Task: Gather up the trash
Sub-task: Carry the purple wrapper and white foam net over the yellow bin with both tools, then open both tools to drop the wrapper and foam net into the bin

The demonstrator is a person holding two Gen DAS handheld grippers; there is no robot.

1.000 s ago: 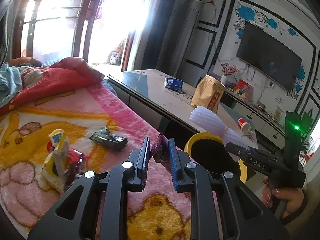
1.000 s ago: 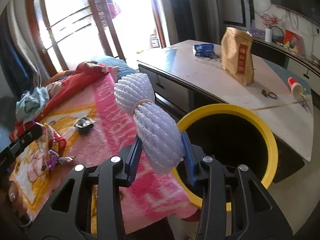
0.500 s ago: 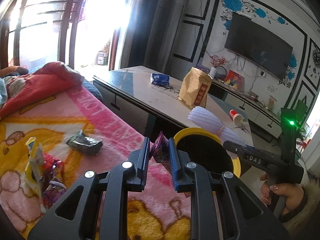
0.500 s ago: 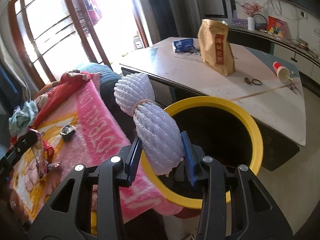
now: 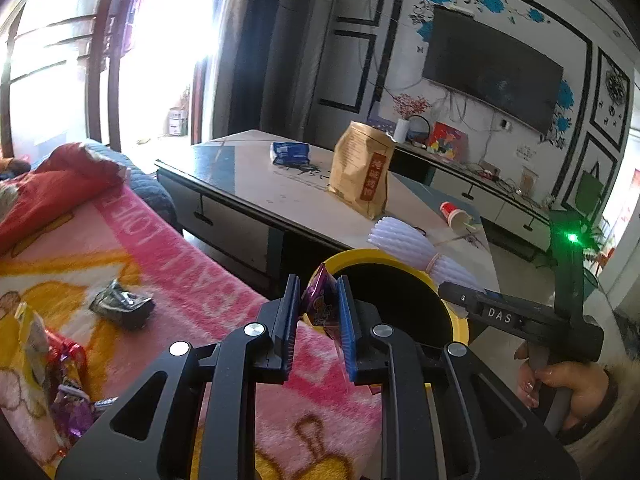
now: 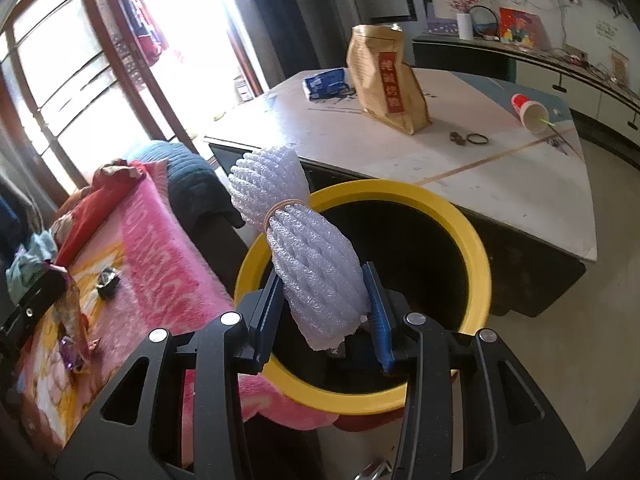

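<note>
Between the blue pads of your right gripper [image 6: 324, 312] sits a white foam net bundle [image 6: 308, 256], tied at its waist with a tan rubber band [image 6: 282, 209]; the pads press on its lower half while its upper half rises clear above them. Directly beyond and beneath these fingers opens the yellow-rimmed trash bin [image 6: 478, 256], dark inside, so the bundle hangs over the near left part of its mouth.

Your left gripper [image 5: 318, 312] is nearly closed, pinching a purple snack wrapper [image 5: 320, 300] whose top edge stands up past the pads. Seen from the left wrist, the bin's rim [image 5: 360, 258] lies just ahead and to the right of these fingers, and the wrapper overlaps its near left edge. Farther right, your right gripper [image 5: 452, 292] reaches in over the bin with the foam bundle [image 5: 408, 248], and your hand [image 5: 568, 384] grips its handle.

To the left of both tools spreads a pink and yellow blanket [image 5: 168, 264]. On it, left of the left gripper, lie a crumpled dark wrapper [image 5: 122, 306] and, nearer the frame's edge, a heap of coloured wrappers [image 5: 60, 368].

Beyond the bin stands a low pale table [image 6: 440, 136]. It carries an upright brown paper bag [image 6: 386, 80], a blue packet [image 6: 326, 82] behind and left of the bag, and a tipped red paper cup [image 6: 528, 110] to the right.
</note>
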